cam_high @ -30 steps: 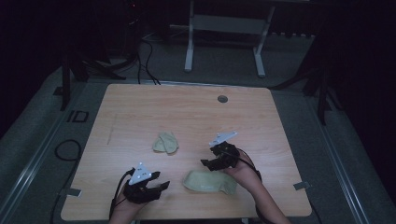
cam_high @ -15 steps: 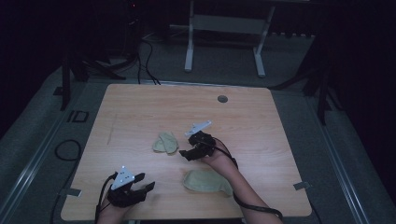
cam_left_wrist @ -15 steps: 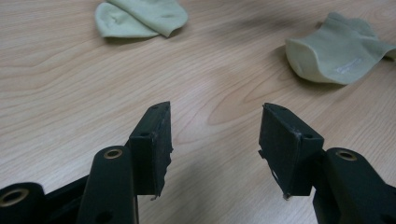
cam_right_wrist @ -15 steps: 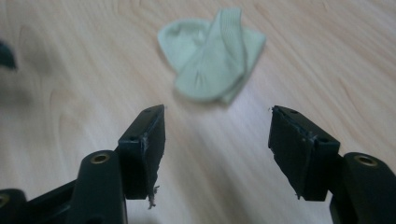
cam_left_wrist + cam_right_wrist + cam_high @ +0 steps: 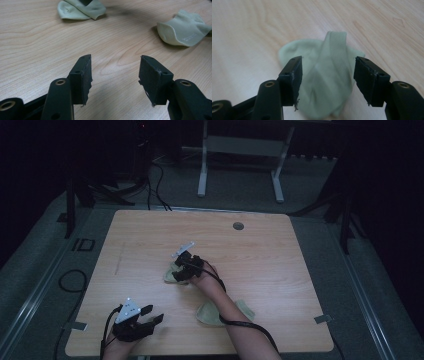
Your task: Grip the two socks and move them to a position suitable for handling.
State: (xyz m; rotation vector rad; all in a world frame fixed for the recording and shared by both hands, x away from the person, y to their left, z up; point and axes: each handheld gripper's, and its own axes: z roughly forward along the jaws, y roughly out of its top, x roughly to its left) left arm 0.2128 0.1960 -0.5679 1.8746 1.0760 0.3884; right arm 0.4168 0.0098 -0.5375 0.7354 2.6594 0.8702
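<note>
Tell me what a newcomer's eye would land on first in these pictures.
First, the right tool at the middle of the wooden table, poised over a crumpled pale green sock that lies between its open jaws, which have just been closing. Next, a second pale green sock nearer the front edge, partly under the right forearm. Last, the left tool at the front left corner, its jaws apart over bare wood.

Sock (image 5: 170, 274) half under right gripper (image 5: 181, 272)
</note>
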